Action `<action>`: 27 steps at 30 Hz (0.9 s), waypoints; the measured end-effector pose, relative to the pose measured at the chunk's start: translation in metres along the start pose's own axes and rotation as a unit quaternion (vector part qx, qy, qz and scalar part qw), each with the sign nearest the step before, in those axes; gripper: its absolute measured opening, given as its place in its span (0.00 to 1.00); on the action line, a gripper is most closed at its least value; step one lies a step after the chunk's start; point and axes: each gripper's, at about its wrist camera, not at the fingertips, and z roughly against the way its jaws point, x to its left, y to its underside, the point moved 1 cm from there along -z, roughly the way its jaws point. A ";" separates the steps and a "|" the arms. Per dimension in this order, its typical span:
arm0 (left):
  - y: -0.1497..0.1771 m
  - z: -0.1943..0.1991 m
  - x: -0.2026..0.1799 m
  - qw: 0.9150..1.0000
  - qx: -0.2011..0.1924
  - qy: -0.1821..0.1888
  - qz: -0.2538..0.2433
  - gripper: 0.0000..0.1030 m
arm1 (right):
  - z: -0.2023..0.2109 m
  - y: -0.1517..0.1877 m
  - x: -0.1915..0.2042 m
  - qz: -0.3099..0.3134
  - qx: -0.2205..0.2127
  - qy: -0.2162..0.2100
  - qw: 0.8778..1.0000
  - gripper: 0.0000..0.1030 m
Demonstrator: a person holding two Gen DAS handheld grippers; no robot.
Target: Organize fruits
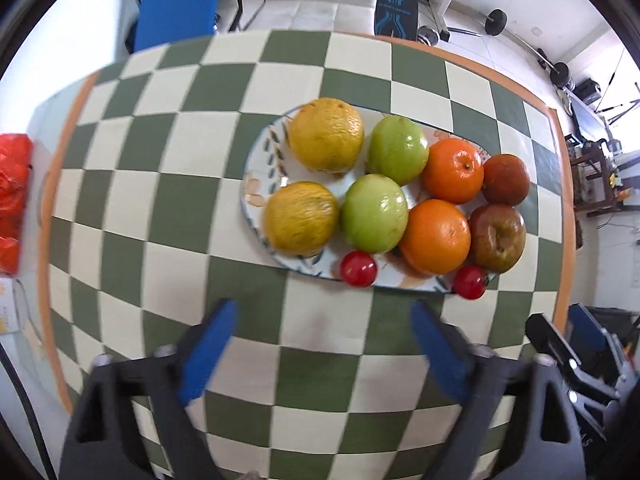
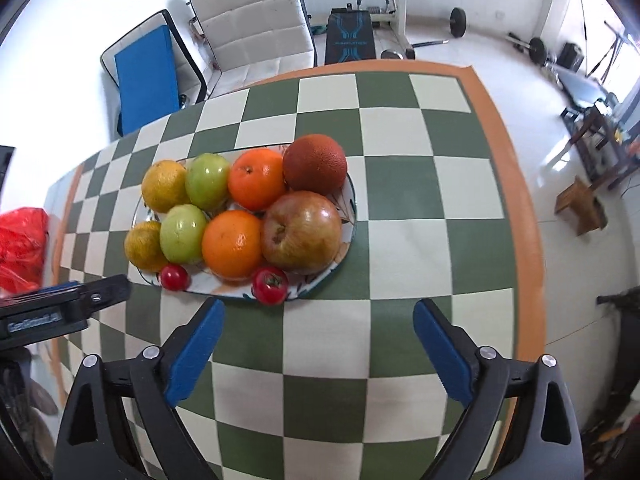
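Checkered tablecloth (image 2: 400, 184), white chair (image 2: 252, 20) behind

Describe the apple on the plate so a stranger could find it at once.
Find the oval plate on the checked tablecloth. At its right end, in the near row, sits the apple, beside an orange. It is the largest fruit, reddish-brown with a dimpled top.

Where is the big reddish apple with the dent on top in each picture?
Left wrist view: the apple sits at the plate's right end, right of centre, beside the near orange.
Right wrist view: the apple is near the middle, largest fruit, right of the same orange.
Shared landmark: the oval patterned plate.
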 end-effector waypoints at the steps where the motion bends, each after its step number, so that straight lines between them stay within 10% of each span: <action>1: 0.003 0.002 0.002 1.000 -0.006 -0.007 -0.003 0.91 | 0.002 0.002 0.001 0.001 -0.001 0.003 1.000 0.94; 27: 0.073 0.121 0.018 0.987 -0.152 -0.036 -0.031 0.92 | 0.141 0.046 0.021 0.006 -0.105 0.038 0.994 0.95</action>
